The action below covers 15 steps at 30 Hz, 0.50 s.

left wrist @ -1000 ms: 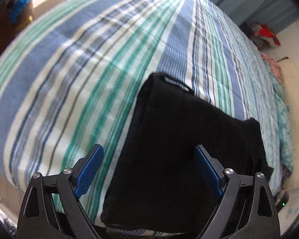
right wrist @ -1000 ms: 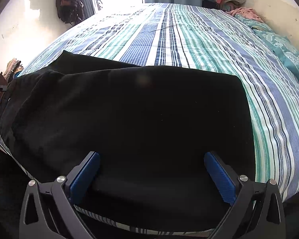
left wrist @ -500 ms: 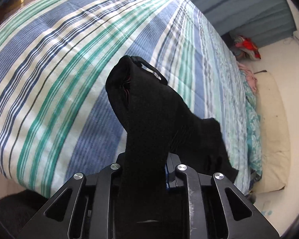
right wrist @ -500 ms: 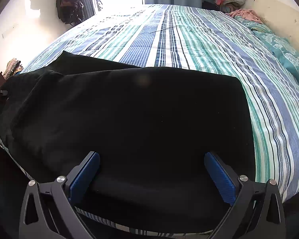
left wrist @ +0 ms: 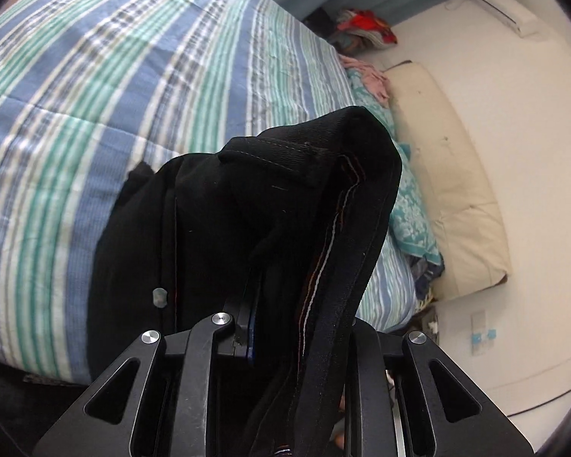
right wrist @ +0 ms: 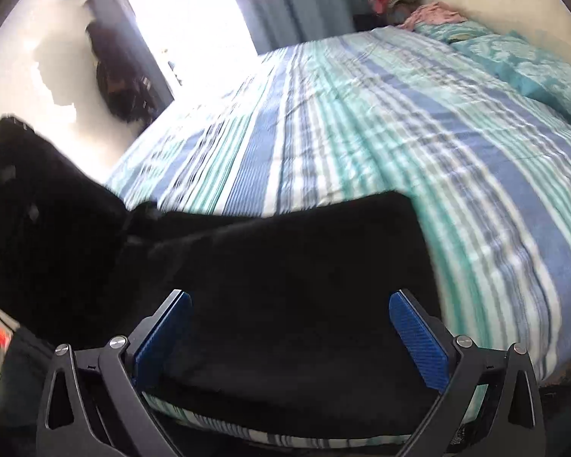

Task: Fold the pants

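The black pants [left wrist: 217, 228] lie along the near edge of a striped bed [left wrist: 95, 76]. My left gripper [left wrist: 281, 327] is shut on their waistband end, which is lifted and drapes over the fingers; the stitched inner seam and a belt loop show. In the right wrist view the pants [right wrist: 285, 266] spread flat across the near edge of the bed [right wrist: 399, 133], and their left end rises into a raised black fold at the far left. My right gripper [right wrist: 291, 337] hangs open over the flat part, its blue pads [right wrist: 418, 339] wide apart, gripping nothing.
A cream pillow [left wrist: 449, 190] and a teal patterned pillow [right wrist: 533, 72] lie at the head of the bed. A pile of clothes [left wrist: 361, 30] sits in the far corner. A dark bag [right wrist: 122, 87] hangs on the wall by the bright window.
My left gripper went from open over the pants to shut on their end, then lifted it and swung it toward the pillows. The right gripper rose and rolled a little, staying open.
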Motion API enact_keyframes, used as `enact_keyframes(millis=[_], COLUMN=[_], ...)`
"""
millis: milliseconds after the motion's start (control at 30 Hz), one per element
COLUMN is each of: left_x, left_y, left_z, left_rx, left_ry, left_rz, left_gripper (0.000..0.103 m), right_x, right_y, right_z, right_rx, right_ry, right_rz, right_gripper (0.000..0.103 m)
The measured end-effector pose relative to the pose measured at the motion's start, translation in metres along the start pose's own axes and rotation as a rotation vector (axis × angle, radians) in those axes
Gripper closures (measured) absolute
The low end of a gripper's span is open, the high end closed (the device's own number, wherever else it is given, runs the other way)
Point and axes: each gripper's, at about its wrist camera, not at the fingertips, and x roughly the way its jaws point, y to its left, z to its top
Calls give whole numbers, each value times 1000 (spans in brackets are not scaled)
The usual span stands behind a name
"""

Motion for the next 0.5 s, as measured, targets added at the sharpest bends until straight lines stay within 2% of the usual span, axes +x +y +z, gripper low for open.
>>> enact_keyframes(millis=[100,200,267,333,400,433,467,500], left_x=[52,99,124,144,162,172,186,204], left_y=[-23,-42,-52,-61,-72,-76,-82,-87], left_z=[-8,-17,-22,-27,-33,-35,-38,-42], left_rx=[-6,4,25,61,124,152,177,208], left_ry=[61,103,121,138,157,181,223,291], left_rz=[-10,15,52,96,167,201,221,225], left_gripper=[84,85,84,84,81,78,66,44], right_x=[-25,-34,-37,-32,-16,-7,4,16], right_y=[-54,-99,-115,-120,-117,-116,-116,-117], right_z=[8,3,0,-2,-5,-8,-11,-16], right_rx=[200,363,421,432,383,347,317,303], right_ry=[-101,-123,-132,-105,-11,52,119,172], right_rz=[-43,-68,-68,-67,-172,-240,-286,-287], right_gripper=[0,0,0,0,0,0,0,0])
